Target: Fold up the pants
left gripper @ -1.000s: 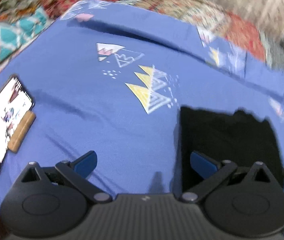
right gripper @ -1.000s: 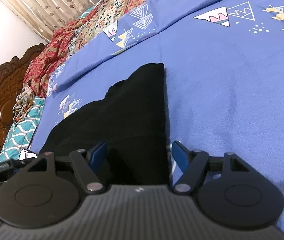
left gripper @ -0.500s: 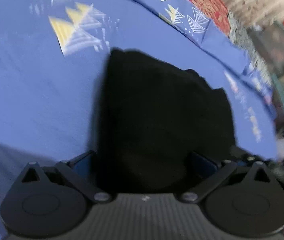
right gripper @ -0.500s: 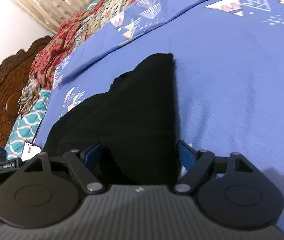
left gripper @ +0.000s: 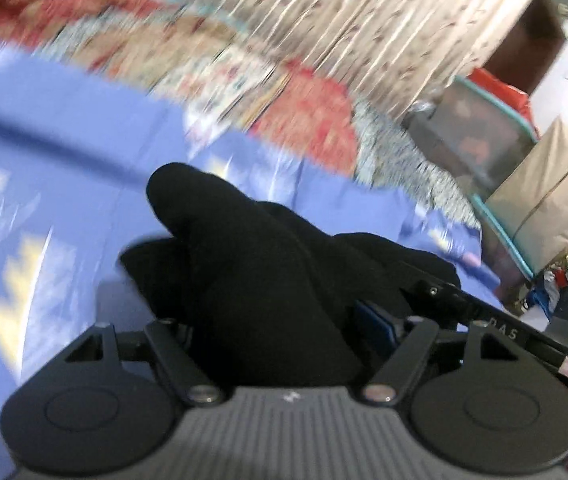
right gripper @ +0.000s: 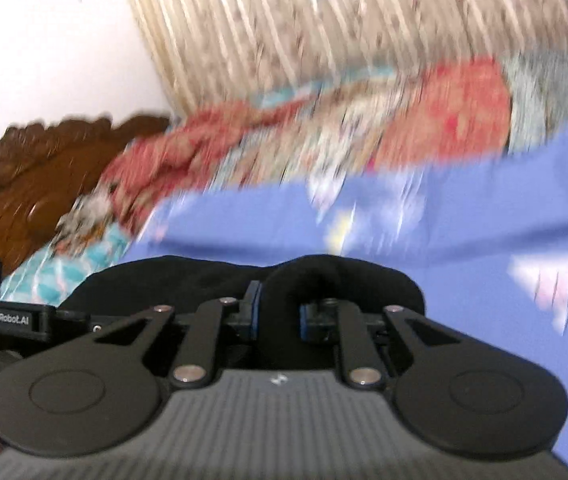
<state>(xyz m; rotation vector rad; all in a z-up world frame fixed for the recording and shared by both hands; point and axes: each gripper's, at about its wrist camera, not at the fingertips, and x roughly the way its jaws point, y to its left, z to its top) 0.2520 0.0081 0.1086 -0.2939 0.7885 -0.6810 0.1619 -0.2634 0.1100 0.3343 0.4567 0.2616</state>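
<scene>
Headboard: right wrist view only

Two wrist cameras, each low and close over the blue bedsheet, both facing the curtain beyond the bed.

The left view sits right behind the left gripper, angled down across the sheet, with the curtain ahead and boxes right of it. The right view sits right behind the right gripper, looking less steeply, with the curtain ahead and a carved headboard left of it. Both share the black pants, the sheet, the patterned quilt below the curtain, and the curtain. Each view catches part of the other gripper at its edge. Background blurred in both.
</scene>
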